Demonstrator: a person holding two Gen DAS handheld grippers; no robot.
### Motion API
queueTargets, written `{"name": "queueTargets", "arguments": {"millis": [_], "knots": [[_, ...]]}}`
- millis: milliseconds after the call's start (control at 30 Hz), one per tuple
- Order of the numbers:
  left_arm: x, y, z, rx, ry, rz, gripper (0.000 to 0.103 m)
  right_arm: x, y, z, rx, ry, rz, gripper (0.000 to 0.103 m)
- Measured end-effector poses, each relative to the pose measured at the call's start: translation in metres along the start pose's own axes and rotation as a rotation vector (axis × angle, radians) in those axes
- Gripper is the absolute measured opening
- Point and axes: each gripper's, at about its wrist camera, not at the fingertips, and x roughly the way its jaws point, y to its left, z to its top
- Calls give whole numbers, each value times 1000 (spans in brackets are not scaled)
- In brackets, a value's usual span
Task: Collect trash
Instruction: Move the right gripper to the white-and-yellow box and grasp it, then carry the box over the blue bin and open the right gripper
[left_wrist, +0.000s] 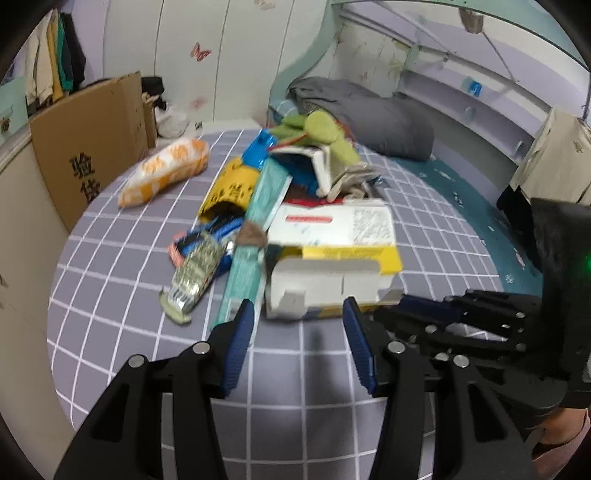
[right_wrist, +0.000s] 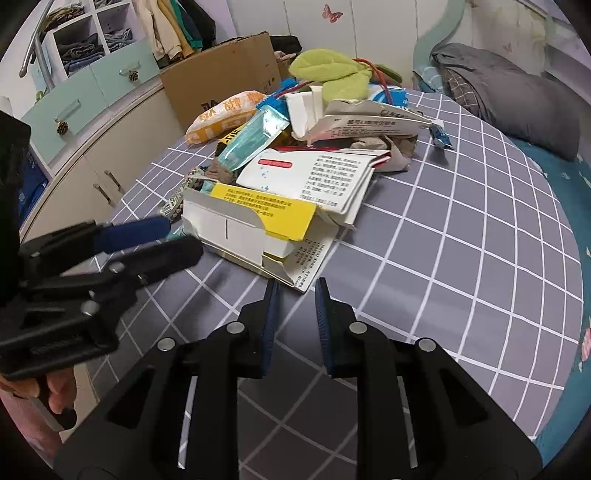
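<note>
**On a grey checked bench: a heap of trash with two grippers held before it**

From the left wrist view, the left gripper (left_wrist: 298, 312) stands wide open with nothing between its blue-padded fingers (left_wrist: 239, 347), just in front of a flattened white and yellow carton (left_wrist: 332, 266) at the near edge of the trash heap. The carton lies on the bench (left_wrist: 110, 266), which is covered in a grey cloth with white grid lines. A long teal wrapper (left_wrist: 258, 221) leans across the heap beside the carton. To the left lie a silver foil packet (left_wrist: 194, 275) and, well apart, an orange and white snack bag (left_wrist: 166, 171). A green plush item (left_wrist: 317, 131) sits at the back of the pile. The right gripper (left_wrist: 424, 304) reaches in from the right side, near the carton's right corner. A cardboard box (left_wrist: 88, 147) stands beyond the bench on the left.

From the right wrist view, the right gripper (right_wrist: 295, 291) is partly open, holding nothing, its tips just short of the carton's (right_wrist: 255, 225) nearest corner. The left gripper (right_wrist: 173, 240) enters from the left, close to the carton's left end. A grey folded blanket (right_wrist: 517, 99) lies on the bed behind.
</note>
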Motion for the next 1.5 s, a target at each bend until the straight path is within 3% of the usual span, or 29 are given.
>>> {"name": "queueTargets", "arguments": {"millis": [133, 300, 467, 867, 1067, 1233, 1500], "knots": [[16, -4, 6, 31, 38, -30, 48, 1, -2, -1, 10, -5, 2, 21], [20, -6, 7, 37, 38, -43, 36, 2, 1, -1, 5, -16, -15, 21], [3, -11, 4, 55, -12, -27, 25, -4, 5, -2, -24, -37, -29, 21], [-61, -2, -16, 24, -152, -24, 22, -49, 36, 0, -106, -113, 13, 21], [-108, 30, -34, -42, -229, 17, 22, -56, 84, 5, -191, -132, 74, 21], [-151, 75, -61, -116, -266, 105, 22, -42, 146, 11, -280, -119, 164, 21], [-189, 162, -113, -280, -252, 244, 25, 7, 256, 10, -425, -48, 308, 21]]}}
